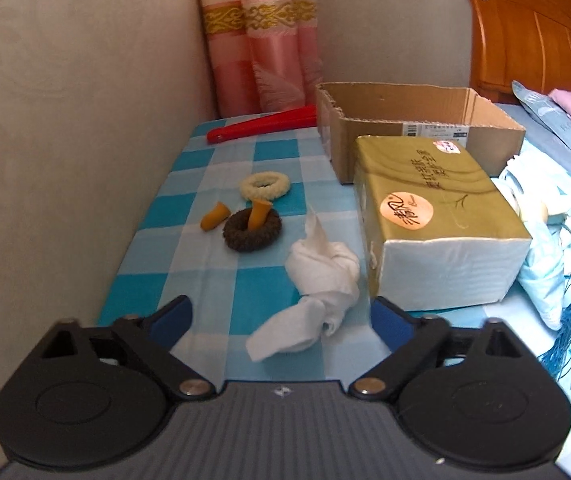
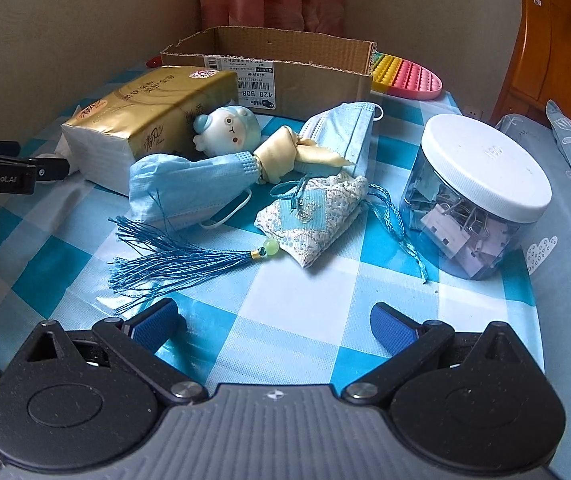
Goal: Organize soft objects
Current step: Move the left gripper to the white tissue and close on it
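Blue-and-white checked cloth is covering the table, and both tools are hovering just above it with their jaws spread wide — neither is gripping anything. The left gripper is pointing at a crumpled white tissue, whose near end is lying between the blue fingertips without touching them. Beyond it, a dark brown hair tie is sitting with one orange finger cot standing inside its ring; a second orange cot is lying just beside it, and a cream hair tie is resting just behind. A gold tissue pack is sitting to the right, touching the open cardboard box behind it.

The right gripper is facing a patterned sachet with a blue tassel trailing leftward. Two blue face masks are lying behind it, with a small blue-headed doll and a cream ribbon between them. A clear jar of binder clips is standing upright to the right, apart from the sachet.
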The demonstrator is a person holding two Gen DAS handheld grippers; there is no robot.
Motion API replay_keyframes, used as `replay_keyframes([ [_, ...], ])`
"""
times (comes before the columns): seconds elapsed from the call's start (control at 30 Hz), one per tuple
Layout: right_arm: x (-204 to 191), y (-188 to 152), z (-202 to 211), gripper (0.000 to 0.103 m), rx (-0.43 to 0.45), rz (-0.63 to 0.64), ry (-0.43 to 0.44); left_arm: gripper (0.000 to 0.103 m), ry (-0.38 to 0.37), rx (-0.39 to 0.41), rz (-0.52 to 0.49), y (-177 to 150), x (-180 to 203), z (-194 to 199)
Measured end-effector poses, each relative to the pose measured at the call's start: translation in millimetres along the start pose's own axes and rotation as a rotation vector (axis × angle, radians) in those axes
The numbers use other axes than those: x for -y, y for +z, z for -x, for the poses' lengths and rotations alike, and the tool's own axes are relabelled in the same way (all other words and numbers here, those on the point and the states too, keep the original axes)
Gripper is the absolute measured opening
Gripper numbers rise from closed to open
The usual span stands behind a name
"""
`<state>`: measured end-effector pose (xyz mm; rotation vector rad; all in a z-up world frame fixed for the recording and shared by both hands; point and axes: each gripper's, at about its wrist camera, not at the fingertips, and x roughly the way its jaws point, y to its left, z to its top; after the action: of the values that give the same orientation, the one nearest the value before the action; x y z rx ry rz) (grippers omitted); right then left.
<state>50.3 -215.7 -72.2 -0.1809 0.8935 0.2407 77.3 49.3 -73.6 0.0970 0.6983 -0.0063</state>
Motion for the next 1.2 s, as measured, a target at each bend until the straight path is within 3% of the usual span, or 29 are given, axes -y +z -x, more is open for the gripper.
replay_keyframes([
  [0.3,0,-1,1,0.103,0.011,0.000,0.002,0.026,-0.096,-0.030,-0.029,-2,2,-8],
  [0.47,0,-3,2,0.103,0.024,0.000,0.003,0.019,-0.108,-0.036,-0.045,-4,5,-3],
  [0.63,-1,-6,3,0.103,0.042,-0.001,0.003,0.019,-0.108,-0.056,-0.029,-14,0,11],
  [0.73,-1,-6,3,0.103,0.045,0.000,0.003,0.025,-0.106,-0.074,-0.015,-22,-5,21],
  [0.9,-1,-8,4,0.103,0.054,-0.001,0.003,0.066,-0.083,-0.073,-0.013,-24,-8,24],
  [1.2,-1,-9,4,0.103,0.062,-0.003,0.005,0.066,-0.089,-0.038,-0.008,-8,-5,8],
])
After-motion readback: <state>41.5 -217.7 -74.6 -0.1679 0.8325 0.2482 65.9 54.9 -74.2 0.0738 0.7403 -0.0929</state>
